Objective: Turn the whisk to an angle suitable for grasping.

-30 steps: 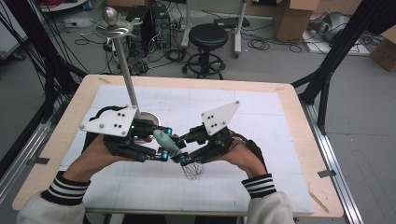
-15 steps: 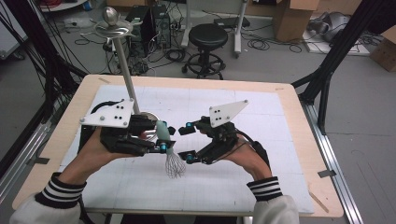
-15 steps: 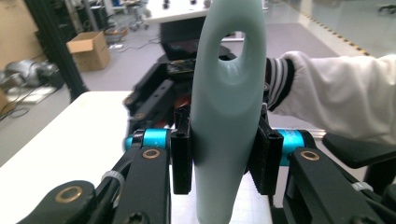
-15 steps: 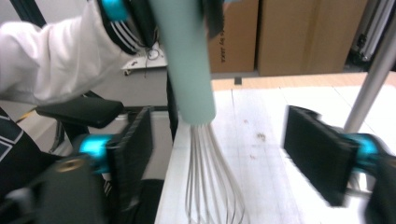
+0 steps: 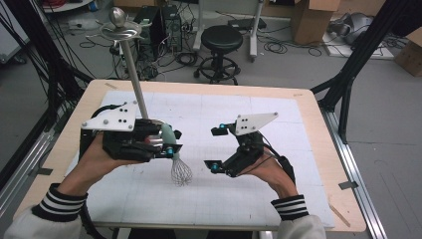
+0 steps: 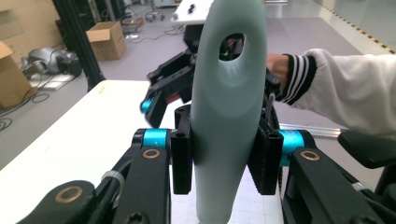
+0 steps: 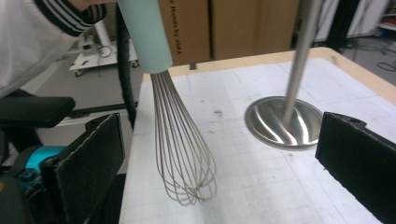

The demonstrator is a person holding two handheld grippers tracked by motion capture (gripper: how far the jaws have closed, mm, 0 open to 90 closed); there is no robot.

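- The left gripper (image 5: pixel 166 144) is clamped on the pale green handle of the whisk (image 5: pixel 181 172); in the left gripper view both pads press the handle's sides, and the handle's lower end runs off the bottom edge.
- The whisk hangs wires-down over the white mat (image 5: pixel 239 199); whether the wire loops touch the mat is hard to make out.
- The right gripper (image 5: pixel 215 148) stands just beside the whisk with its jaws spread wide, having just been opening; the wires sit between the pads in the right gripper view, clear of both.
- In that view the top of the handle is cut off.
- Behind the left gripper rises a metal stand (image 5: pixel 130 64); its round base (image 7: pixel 284 122) is hidden under the gripper in the high view.
- Beyond the table (image 5: pixel 318 124), a black stool (image 5: pixel 222 40), cables and cardboard boxes (image 5: pixel 308 15) sit on the floor.
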